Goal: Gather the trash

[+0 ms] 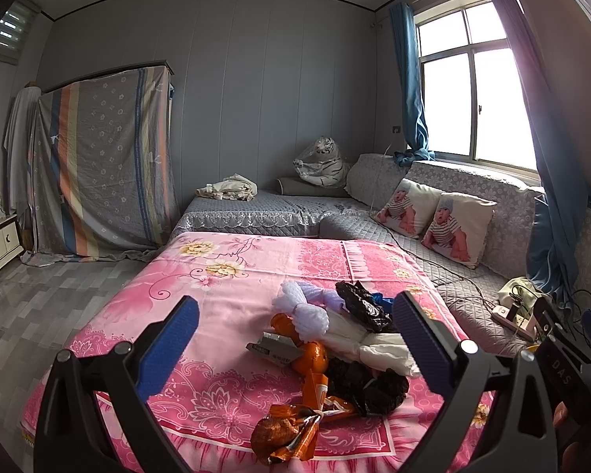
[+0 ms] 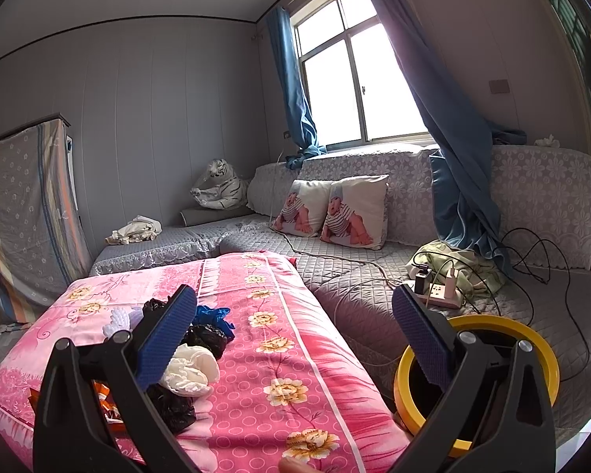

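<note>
Each gripper is built from matte black plastic, with two forked arms ending in blue pads of fine ribbed texture. On the left gripper [image 1: 295, 339] round silver screws are seen at the arm joints, and on the right gripper [image 2: 295, 335] the same screws are repeated. White letters "DAS" are printed on a black part at the right edge of the left wrist view. A fingertip [image 2: 291, 465] of bare skin is glimpsed at the bottom edge.
</note>
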